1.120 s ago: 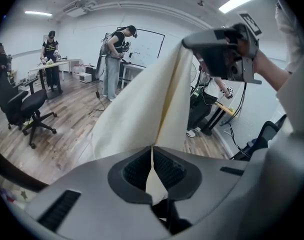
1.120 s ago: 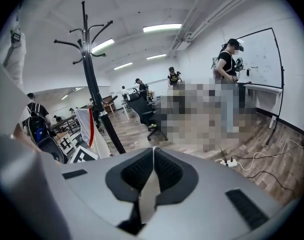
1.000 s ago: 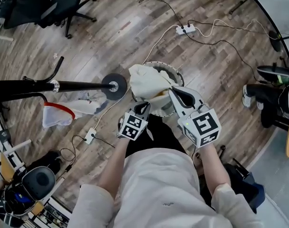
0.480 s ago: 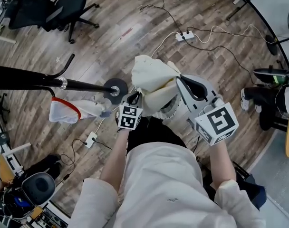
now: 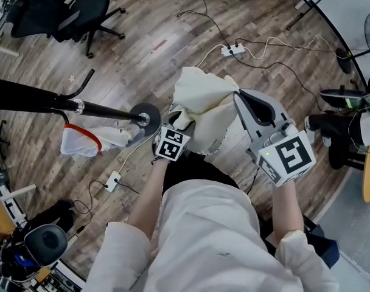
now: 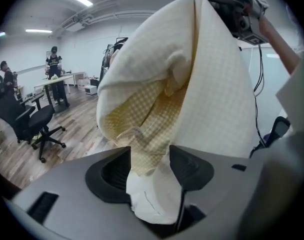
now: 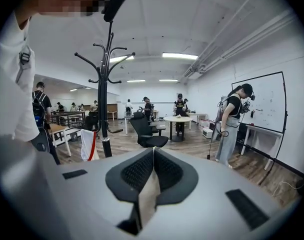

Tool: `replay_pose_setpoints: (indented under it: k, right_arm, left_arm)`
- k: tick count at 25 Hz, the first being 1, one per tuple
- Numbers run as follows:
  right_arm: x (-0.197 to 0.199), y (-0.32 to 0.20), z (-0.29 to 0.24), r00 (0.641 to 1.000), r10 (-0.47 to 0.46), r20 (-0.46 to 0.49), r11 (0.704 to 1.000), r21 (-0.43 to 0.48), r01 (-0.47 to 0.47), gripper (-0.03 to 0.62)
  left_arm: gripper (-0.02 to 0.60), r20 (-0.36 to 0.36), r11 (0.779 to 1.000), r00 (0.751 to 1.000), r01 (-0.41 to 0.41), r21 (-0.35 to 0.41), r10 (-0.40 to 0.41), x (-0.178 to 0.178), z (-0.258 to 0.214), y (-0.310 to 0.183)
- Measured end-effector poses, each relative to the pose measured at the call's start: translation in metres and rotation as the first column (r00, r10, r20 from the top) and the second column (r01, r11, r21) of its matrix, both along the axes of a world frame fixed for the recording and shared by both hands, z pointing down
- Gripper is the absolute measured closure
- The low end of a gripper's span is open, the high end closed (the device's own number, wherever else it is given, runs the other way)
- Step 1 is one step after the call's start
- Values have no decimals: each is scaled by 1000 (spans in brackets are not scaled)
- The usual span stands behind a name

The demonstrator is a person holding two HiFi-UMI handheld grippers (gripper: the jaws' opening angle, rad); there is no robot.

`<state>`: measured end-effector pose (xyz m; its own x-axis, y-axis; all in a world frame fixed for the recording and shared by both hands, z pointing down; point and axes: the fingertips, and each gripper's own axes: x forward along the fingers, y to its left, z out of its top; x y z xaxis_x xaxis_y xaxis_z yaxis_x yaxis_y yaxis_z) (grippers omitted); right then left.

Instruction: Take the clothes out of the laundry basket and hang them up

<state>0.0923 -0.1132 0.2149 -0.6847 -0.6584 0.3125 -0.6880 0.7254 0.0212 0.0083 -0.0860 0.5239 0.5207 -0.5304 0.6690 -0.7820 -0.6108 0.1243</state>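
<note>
**A:** Step in hand?

**B:** Lift-out. The right gripper was pressed together on an edge of the cream garment, holding it above the laundry basket. The cloth hid most of the basket, and only what was probably its perforated rim showed. The left gripper had just been opening. Its jaws stood spread, with cloth lying slack between them.

**A:** Next move?

**B:** Judged: the left gripper re-pinches another edge to spread the garment, then both carry it to the coat stand, near the red-trimmed piece hung there.
</note>
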Motion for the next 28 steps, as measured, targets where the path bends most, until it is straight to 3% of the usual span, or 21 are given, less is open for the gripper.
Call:
replay_pose_setpoints:
  k: [3,10,12,14,20,28]
  right_arm:
    - [4,0,-4,1000,6,1,1000,4,-6,582]
    - [14,8,-9,1000,5,-8,1000,25,-5,582]
    - [18,8,-11,1000,12,-6,999,31,-12,582]
    - [22,8,-13,1000,14,-8,999,39,-14,582]
    - [34,7,-13,999,29,-15,998,53,-28,582]
    - [48,-3,15,997,78,-12,997,-14,-78,582]
  left_arm:
    - [330,-21,1000,999,-26,9,26,14,-1,-1]
    - [333,-79,1000,997,-4,-1,3,37,0,-10]
    - [354,-98,1000,995,0,12,1,43,-3,-15]
    - [413,-105,1000,994,4,25,-1,48,-4,-17]
    - [516,-84,999,996,-1,53,6,52,-14,-16]
    - [534,-6,999,1000,9,54,-8,10,-31,-4]
